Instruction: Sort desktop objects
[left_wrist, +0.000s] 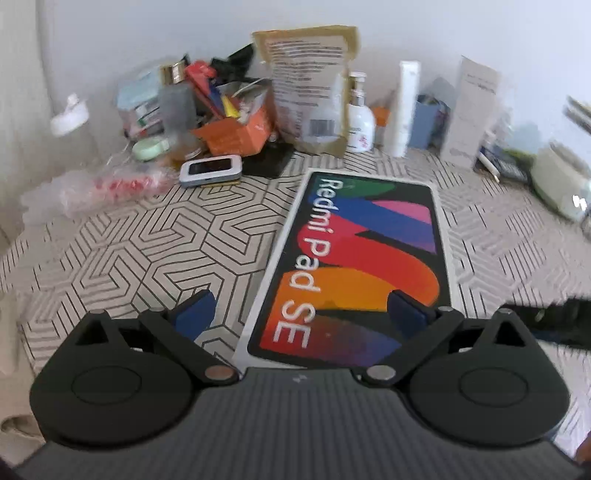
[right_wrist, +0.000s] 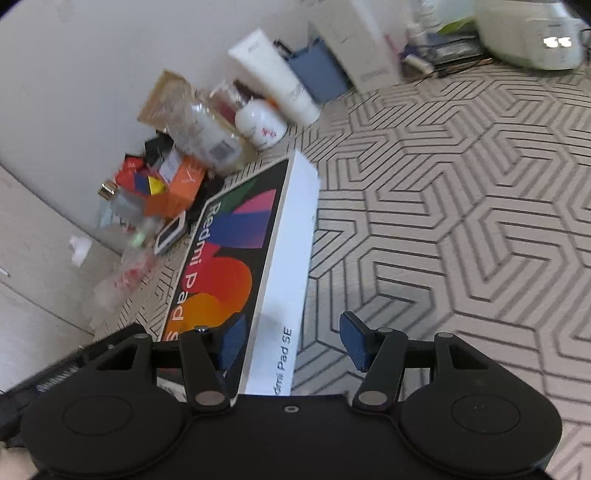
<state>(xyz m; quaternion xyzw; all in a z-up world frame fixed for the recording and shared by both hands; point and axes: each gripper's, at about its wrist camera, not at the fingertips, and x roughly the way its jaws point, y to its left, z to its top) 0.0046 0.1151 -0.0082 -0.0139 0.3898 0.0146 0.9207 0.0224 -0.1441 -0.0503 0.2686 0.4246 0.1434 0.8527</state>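
Observation:
A white Redmi Pad SE box (left_wrist: 354, 258) with a colourful printed lid lies flat on the hexagon-patterned tablecloth (left_wrist: 147, 251), long side pointing away from me. My left gripper (left_wrist: 301, 310) hovers open over the box's near end, one blue pad (left_wrist: 195, 310) above the cloth and the other above the lid. In the right wrist view the box (right_wrist: 280, 258) shows its white side. My right gripper (right_wrist: 291, 343) is open: its left pad (right_wrist: 232, 347) is over the lid's edge, its right pad (right_wrist: 354, 343) is apart from the box, over the cloth. Nothing is gripped.
Clutter lines the back wall: a brown pouch (left_wrist: 310, 92), an orange box (left_wrist: 236, 136) stuffed with items, a white pump bottle (left_wrist: 360, 122), a white tube (left_wrist: 404, 107), a small white device (left_wrist: 210, 170), a plastic bag (left_wrist: 110, 188). A pale appliance (left_wrist: 557, 184) sits far right.

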